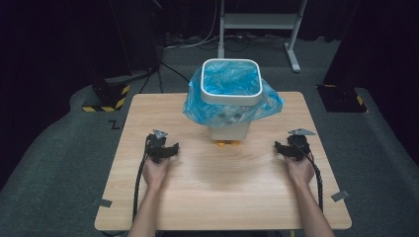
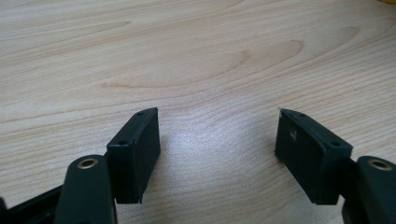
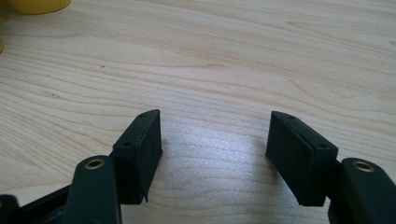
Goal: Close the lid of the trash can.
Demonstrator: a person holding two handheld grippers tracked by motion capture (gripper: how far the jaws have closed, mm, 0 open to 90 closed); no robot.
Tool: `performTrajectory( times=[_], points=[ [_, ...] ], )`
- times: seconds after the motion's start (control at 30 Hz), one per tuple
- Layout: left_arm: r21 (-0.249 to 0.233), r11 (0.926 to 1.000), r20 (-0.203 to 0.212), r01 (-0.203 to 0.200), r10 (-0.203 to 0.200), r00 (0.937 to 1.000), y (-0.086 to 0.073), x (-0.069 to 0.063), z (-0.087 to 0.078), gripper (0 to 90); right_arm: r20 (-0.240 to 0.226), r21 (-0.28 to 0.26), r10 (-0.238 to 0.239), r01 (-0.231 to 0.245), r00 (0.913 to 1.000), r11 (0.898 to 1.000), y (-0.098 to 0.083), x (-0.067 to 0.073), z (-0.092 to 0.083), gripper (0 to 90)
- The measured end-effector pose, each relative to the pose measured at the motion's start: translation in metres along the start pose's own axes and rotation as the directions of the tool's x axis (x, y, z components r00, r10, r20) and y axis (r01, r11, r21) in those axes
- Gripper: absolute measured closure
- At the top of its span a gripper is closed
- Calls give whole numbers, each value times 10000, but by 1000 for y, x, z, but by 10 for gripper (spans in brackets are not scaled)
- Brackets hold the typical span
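Wooden table (image 1: 222, 197), lined bin (image 1: 230, 98) between open grippers, ahead

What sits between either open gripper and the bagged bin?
Nothing visible does. The left gripper and right gripper rest open on bare table, with the white bin and its blue bag standing apart beyond them.

white bin (image 1: 228, 129) with blue bag (image 1: 231, 96), orange feet (image 1: 227, 143), pale wood-grain table (image 1: 222, 192), black left gripper (image 1: 165, 148)
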State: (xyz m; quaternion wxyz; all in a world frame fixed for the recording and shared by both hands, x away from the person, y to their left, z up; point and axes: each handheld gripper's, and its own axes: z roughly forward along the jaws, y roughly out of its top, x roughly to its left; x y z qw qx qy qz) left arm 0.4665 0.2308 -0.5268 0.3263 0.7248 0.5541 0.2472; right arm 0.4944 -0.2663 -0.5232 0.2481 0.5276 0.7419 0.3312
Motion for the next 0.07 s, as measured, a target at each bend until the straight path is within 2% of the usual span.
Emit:
performTrajectory(
  times=[0.07],
  points=[
    [3,10000,-2,1,-1,10000,0,0,0,309,52,-2,76,-76,10000,10000,0,0,0,346]
  ],
)
